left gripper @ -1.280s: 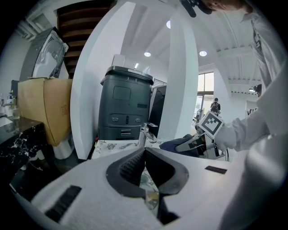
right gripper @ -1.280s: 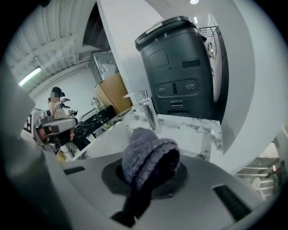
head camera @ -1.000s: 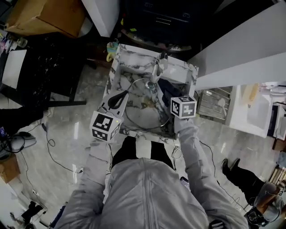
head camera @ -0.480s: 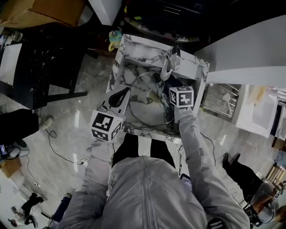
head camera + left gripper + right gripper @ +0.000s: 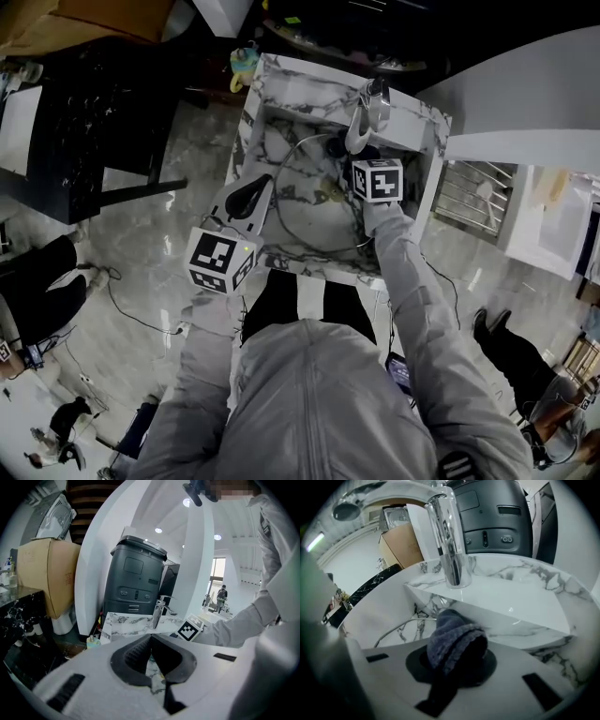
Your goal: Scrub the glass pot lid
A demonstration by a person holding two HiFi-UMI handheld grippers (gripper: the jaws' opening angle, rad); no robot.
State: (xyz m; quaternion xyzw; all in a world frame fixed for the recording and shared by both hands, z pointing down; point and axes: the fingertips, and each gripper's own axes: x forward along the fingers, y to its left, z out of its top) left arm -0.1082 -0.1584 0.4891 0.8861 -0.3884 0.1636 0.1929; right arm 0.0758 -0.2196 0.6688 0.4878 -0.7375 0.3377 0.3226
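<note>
The glass pot lid (image 5: 314, 202) lies in the marble sink (image 5: 281, 98), its metal rim showing as a thin ring. My left gripper (image 5: 267, 185) rests at the lid's left rim with its black pads closed together there; the left gripper view shows the pad tips (image 5: 150, 638) touching, with marble visible behind them. My right gripper (image 5: 457, 644) is shut on a dark blue-grey cloth (image 5: 451, 637). Its marker cube (image 5: 377, 180) hangs over the lid's far right side, just below the chrome faucet (image 5: 368, 114). The lid's rim (image 5: 401, 626) curves beyond the cloth.
The faucet (image 5: 450, 541) stands close ahead of the right gripper on the sink ledge (image 5: 511, 597). A dark grey machine (image 5: 136, 578) and a cardboard box (image 5: 42, 573) sit behind the sink. A metal rack (image 5: 469, 197) is to the right, and a person (image 5: 37, 295) is at left.
My right gripper with the cloth has moved across the lid toward the faucet. The left gripper has stayed at the lid's left rim. The head view has shifted slightly.
</note>
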